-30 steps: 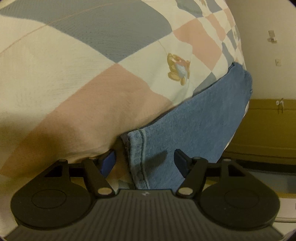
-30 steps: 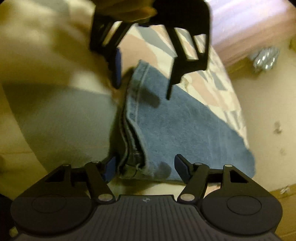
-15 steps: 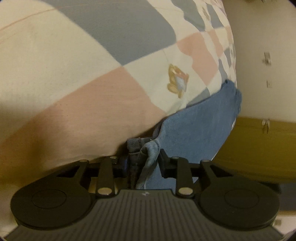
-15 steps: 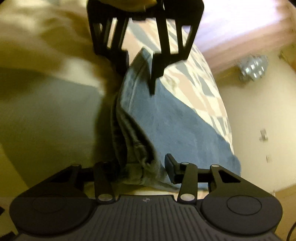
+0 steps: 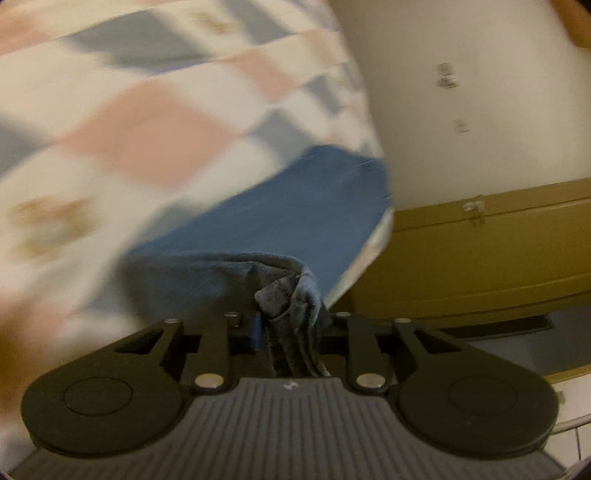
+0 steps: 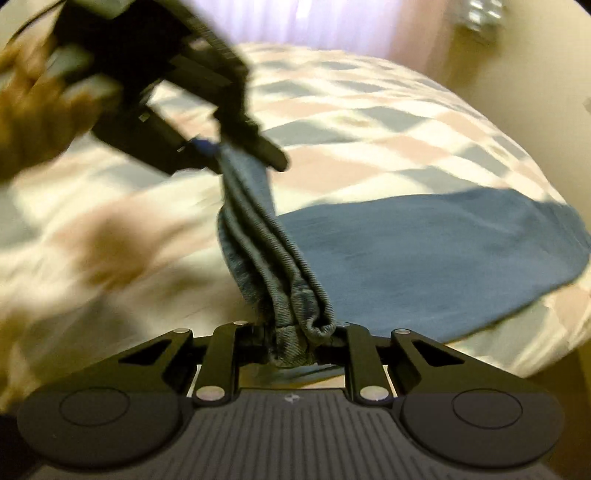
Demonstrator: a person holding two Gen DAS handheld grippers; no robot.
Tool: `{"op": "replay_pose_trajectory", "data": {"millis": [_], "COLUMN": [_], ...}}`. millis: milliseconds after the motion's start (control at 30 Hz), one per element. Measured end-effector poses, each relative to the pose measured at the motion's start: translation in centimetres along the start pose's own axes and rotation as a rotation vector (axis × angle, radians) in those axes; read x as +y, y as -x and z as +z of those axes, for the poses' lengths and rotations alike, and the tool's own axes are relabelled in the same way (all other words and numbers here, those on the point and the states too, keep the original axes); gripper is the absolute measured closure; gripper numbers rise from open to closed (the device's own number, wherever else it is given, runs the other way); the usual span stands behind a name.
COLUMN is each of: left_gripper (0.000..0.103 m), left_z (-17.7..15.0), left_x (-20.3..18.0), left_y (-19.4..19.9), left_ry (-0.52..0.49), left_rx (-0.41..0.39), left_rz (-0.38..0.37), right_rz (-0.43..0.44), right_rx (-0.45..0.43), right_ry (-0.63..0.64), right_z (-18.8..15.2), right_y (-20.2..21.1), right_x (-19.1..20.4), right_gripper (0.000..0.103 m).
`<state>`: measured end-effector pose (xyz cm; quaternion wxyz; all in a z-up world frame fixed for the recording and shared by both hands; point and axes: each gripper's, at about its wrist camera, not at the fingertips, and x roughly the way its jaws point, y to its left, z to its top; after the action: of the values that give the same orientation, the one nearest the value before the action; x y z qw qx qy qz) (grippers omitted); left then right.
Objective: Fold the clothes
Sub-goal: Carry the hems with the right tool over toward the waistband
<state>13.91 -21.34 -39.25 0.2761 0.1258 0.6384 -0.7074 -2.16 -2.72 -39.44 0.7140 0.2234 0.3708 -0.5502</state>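
Observation:
Blue jeans (image 5: 295, 206) lie on a checked bedspread (image 5: 147, 129) by the bed's right edge. My left gripper (image 5: 291, 321) is shut on a bunched hem end of them, lifted off the bed. In the right wrist view the jeans (image 6: 424, 251) spread flat at the right, and a folded edge rises as a taut band between both tools. My right gripper (image 6: 301, 332) is still closing, its jaws pinching the bunched denim at the near end. The left gripper (image 6: 221, 151), held by a hand (image 6: 33, 118), grips the far end of that band.
The bedspread (image 6: 369, 122) covers the bed to its rounded edge. Right of the bed are a pale wall (image 5: 480, 92), a yellow-brown wooden panel (image 5: 480, 258) and floor below. A bright curtain (image 6: 314, 18) hangs behind the bed.
Both grippers went from open around the jeans' edge to closed on it, then lifted it off the bed. The denim between them now hangs stretched; both views blur with motion.

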Motion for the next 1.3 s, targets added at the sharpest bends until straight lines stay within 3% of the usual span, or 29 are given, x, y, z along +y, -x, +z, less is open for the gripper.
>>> {"op": "replay_pose_trajectory", "data": {"millis": [133,233,300,367,433,500,667,833,867,900,967,1067,1300], "left_gripper": [0.069,0.065,0.065,0.065,0.066,0.066,0.066,0.065,0.065,0.065,0.065,0.065,0.065], "left_z": [3.4,5.2,5.0,4.0,2.5,0.9,-1.3,-0.3,0.1,0.5,1.2,1.9,3.7], "left_x": [-6.9,-10.3,-10.8,-10.0,-8.3,-6.8,-5.3,-4.0,-3.8,-3.7,-3.8,-4.6,-8.7], "left_y": [-7.1,-11.2,-12.6,-14.3,-15.6,-16.1,-17.1,-18.4,-18.6,-18.8,-19.0,-18.8,-20.8], "left_ry": [-0.028,-0.043,-0.035,-0.025,-0.015,-0.003,-0.036,-0.003,0.002,0.006,-0.001,-0.016,-0.043], "left_rx": [-0.098,-0.173,-0.195,-0.179,-0.143,-0.108,-0.065,-0.029,-0.022,-0.016,0.001,0.020,-0.046], "left_rz": [-0.045,-0.010,0.042,0.141,0.246,0.299,0.369,0.366,0.361,0.357,0.358,0.366,0.345], "right_rz": [0.032,0.062,0.106,0.174,0.272,0.383,0.476,0.512,0.529,0.538,0.535,0.482,0.416], "right_rx": [-0.023,-0.008,0.030,0.092,0.155,0.160,0.104,0.186,0.204,0.226,0.277,0.286,0.082], "right_ry": [-0.096,-0.148,-0.246,-0.361,-0.502,-0.607,-0.601,-0.536,-0.519,-0.496,-0.447,-0.355,-0.261], "right_z": [1.7,3.1,2.5,1.4,0.5,0.2,2.0,4.2,4.6,5.0,5.8,7.0,11.8], "right_y": [-0.9,-4.1,-7.0,-10.3,-13.1,-14.5,-15.5,-19.0,-19.6,-19.9,-20.4,-19.7,-15.0], "right_x": [-11.6,-20.7,-26.9,-31.6,-35.7,-38.8,-41.1,-41.6,-41.6,-41.4,-40.9,-40.3,-45.4], "right_gripper": [0.084,0.084,0.083,0.082,0.079,0.072,0.049,0.048,0.056,0.074,0.088,0.092,0.093]}}
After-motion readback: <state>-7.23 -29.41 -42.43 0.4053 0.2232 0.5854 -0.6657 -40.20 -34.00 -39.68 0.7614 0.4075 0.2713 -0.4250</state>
